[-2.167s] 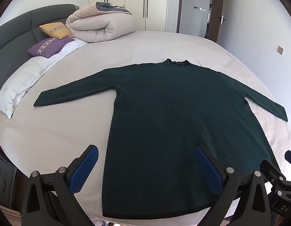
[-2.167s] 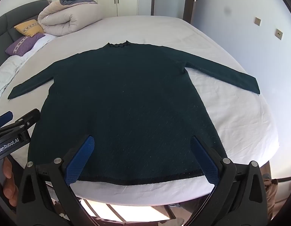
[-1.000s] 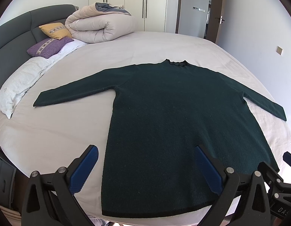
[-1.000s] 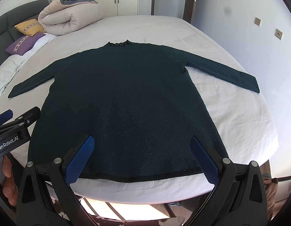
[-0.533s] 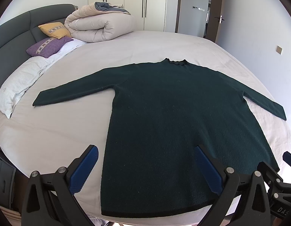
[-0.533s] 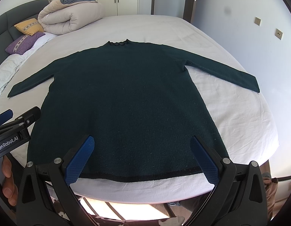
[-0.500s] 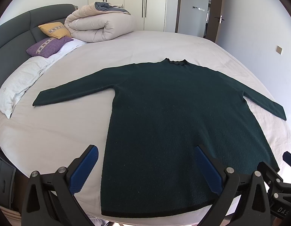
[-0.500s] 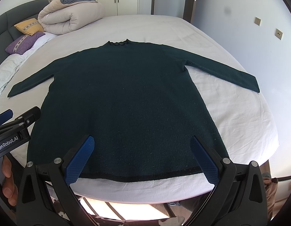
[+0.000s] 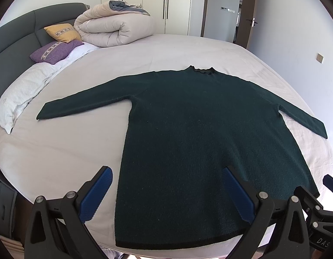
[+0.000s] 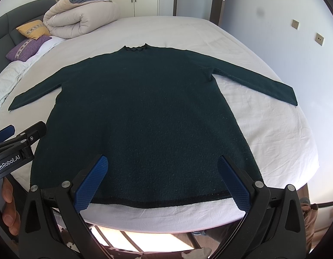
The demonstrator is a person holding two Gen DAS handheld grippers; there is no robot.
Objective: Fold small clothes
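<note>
Dark green sweater point(image 9: 201, 142) spread flat on bed point(image 9: 157, 51), sleeves out, ready for folding; left gripper point(image 9: 166, 194) and right gripper point(image 10: 164, 179) above hem, jaws apart, empty.

A sweater point(image 9: 201, 142) lies flat on the bed point(image 9: 58, 157), pillows point(image 9: 56, 51) and rolled duvet point(image 9: 114, 28) beyond its left sleeve.

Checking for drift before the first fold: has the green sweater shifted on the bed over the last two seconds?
No. The sweater lies flat as before, its collar in the same spot against the rolled duvet.
</note>
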